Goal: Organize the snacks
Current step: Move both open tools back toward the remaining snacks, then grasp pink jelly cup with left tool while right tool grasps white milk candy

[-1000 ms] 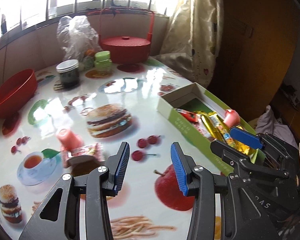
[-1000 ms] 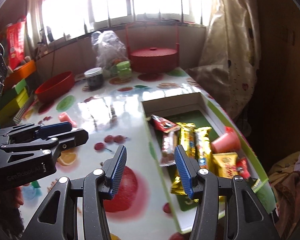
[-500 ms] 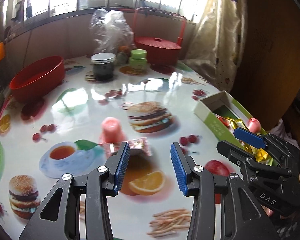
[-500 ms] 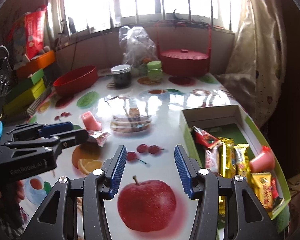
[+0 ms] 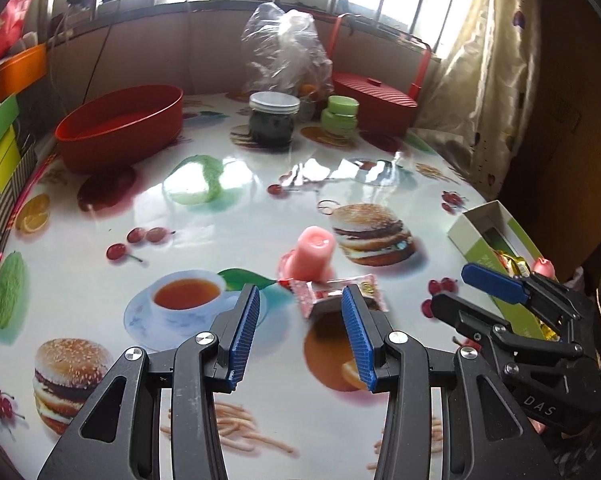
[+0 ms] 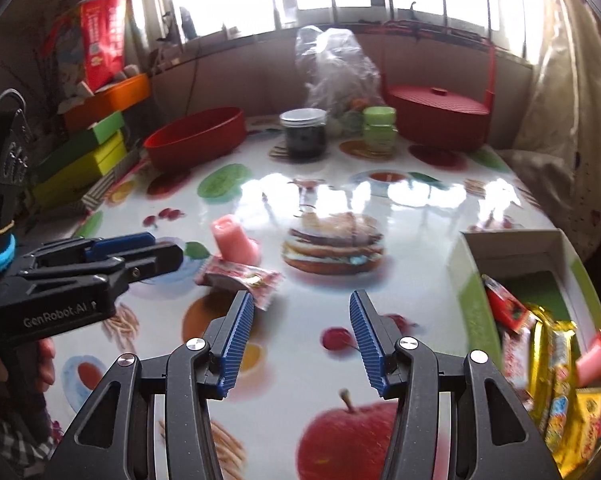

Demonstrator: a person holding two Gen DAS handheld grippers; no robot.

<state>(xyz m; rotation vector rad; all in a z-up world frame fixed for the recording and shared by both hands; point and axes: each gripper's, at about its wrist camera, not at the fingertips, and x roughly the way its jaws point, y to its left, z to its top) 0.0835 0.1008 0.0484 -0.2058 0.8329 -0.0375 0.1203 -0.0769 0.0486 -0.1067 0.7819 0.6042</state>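
I hold two black grippers with ribbed blue pads over a glossy round table point(image 5: 236, 216) printed with burgers, cherries and a teacup; my left gripper point(image 5: 300, 326) is spread wide and empty, hovering just short of a flat pink snack packet point(image 5: 336, 290) that lies on the table, its right pad overlapping the packet's near edge in view, though I cannot tell whether it touches. My right gripper point(image 6: 300, 340) is also spread wide and empty, hanging above the bare table between the packet and the green-and-white cardboard box point(image 6: 470, 312) at the right edge. Right behind the packet, touching or almost so, lies a small pink jelly cup point(image 5: 314, 252), tipped on its side. The box already holds several snacks point(image 6: 556, 364): crinkly gold and yellow bars, a red packet and another pink cup. What worries me is the slick, reflective tabletop: the packet is thin, limp foil-like plastic with crimped ends, so my pads could push it along instead of closing on it, or pinch only a corner and let it droop and slide out on the way to the box. Shoving forward would likely nudge the rounded, smooth cup, which looks ready to roll away. My two tools are close together, so they could knock each other if both go for the packet. Behind stand a red oval tub point(image 5: 120, 120), a dark glass jar point(image 5: 272, 120), and a clear crumpled bag point(image 5: 284, 48)
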